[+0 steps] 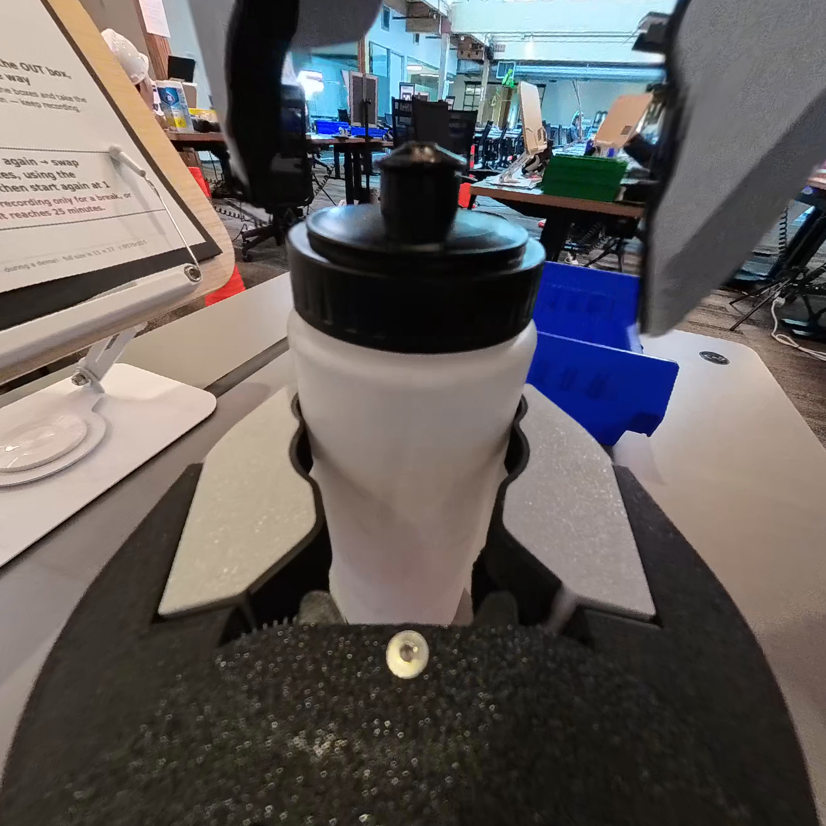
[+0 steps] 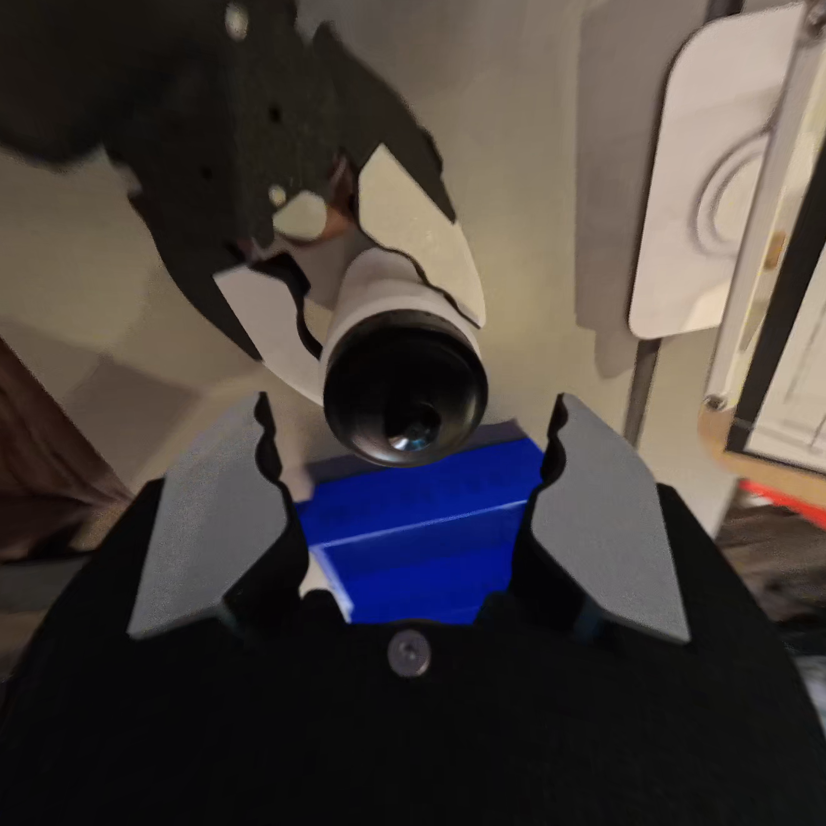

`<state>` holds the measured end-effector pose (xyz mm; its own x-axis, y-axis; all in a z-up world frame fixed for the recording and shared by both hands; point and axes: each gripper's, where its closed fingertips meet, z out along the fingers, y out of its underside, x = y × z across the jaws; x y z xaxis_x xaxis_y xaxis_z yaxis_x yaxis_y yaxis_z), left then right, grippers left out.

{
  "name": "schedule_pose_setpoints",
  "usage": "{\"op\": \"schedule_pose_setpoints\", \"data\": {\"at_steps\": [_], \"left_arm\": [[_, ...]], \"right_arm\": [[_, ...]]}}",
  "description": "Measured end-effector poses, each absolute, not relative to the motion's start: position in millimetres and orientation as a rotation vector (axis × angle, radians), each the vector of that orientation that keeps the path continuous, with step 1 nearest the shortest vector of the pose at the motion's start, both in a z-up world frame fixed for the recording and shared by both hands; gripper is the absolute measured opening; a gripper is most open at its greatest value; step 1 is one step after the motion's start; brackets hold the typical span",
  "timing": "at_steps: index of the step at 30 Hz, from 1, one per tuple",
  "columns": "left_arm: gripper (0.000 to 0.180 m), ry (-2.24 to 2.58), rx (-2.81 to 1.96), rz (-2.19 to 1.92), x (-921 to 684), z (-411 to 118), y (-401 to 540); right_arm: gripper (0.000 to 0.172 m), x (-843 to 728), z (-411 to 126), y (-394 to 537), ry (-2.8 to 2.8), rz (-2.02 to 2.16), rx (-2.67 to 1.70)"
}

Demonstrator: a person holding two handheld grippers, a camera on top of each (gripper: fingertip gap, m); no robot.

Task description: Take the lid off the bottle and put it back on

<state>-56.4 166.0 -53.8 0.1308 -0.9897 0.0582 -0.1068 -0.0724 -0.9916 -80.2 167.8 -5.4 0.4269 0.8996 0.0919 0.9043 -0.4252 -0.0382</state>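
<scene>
My left claw [image 1: 409, 447] pinches the white plastic bottle [image 1: 411, 447] at its waist, upright, with the ribbed black screw lid [image 1: 415, 286] on top. My right claw [image 2: 409, 429] is spread wide with nothing between its 2 fingers, looking straight down the bottle's long axis, the lid just beyond its tips.

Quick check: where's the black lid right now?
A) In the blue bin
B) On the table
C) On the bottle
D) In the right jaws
C: the lid sits on the white bottle held by the left gripper; the right gripper is open and empty.
</scene>
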Motion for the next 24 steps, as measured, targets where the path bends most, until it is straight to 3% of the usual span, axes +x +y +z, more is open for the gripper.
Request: {"op": "schedule_pose_setpoints", "data": {"at_steps": [2,6,10,11,13,14,18,24], "left_arm": [[0.086,1.157,-1.400,-1.095,-56,-54,166],[0.086,1.146,-1.405,-1.073,-56,-54,165],[0.086,1.134,-1.409,-1.070,-56,-54,166],[0.086,1.132,-1.410,-1.068,-56,-54,166],[0.086,1.124,-1.414,-1.069,-55,-54,167],[0.086,1.124,-1.411,-1.071,-56,-54,167],[0.086,1.137,-1.408,-1.070,-57,-53,166],[0.086,1.160,-1.396,-1.069,-54,-54,162]], "right_arm": [[0.121,-92,6,168,-1.352,0.024,-2.677],[0.113,-84,13,171,-0.764,0.057,-2.838],[0.108,-79,-1,166,-0.529,0.073,-2.899],[0.103,-75,-6,165,-0.497,0.034,-2.915],[0.075,-78,-10,164,-0.473,0.042,-2.916],[0.072,-80,-10,163,-0.444,0.057,-2.924],[0.071,-81,-9,161,-0.624,0.020,-2.938],[0.071,-75,-9,157,-1.409,-0.047,-2.789]]}}
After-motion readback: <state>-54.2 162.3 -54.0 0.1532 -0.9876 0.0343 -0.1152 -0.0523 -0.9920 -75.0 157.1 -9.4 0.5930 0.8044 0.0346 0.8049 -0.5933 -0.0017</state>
